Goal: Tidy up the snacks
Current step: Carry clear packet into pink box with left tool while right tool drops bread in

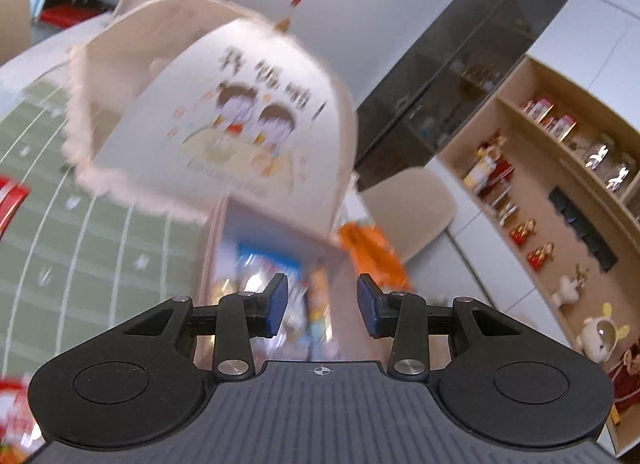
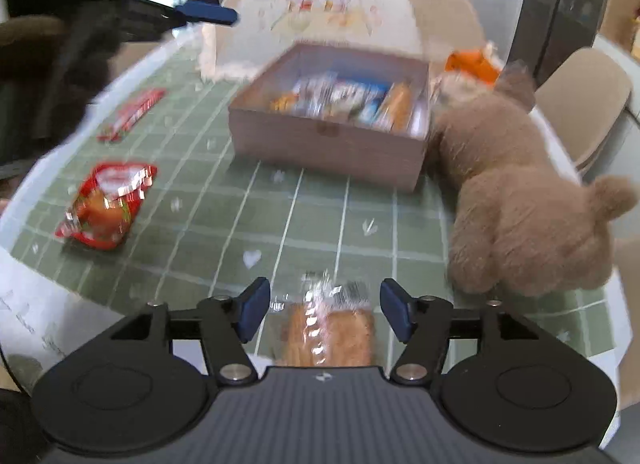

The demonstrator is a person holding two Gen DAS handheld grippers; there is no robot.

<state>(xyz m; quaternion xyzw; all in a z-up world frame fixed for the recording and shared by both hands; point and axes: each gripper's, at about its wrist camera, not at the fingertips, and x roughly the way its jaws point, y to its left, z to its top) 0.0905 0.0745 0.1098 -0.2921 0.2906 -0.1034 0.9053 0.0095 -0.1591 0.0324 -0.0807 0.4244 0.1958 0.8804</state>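
Meanwhile, the right gripper (image 2: pixel 323 314) is hovering with jaws apart around a clear-wrapped bread snack (image 2: pixel 330 330) near the table's front edge, seemingly readying a lift toward the far, half-filled wooden box (image 2: pixel 328 139), while the left gripper (image 1: pixel 322 306), empty and parted, is waiting above.

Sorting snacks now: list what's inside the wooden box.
The wooden box holds several wrapped snacks, blue-white and orange packets. Blur hides their count; anything beneath them is covered.
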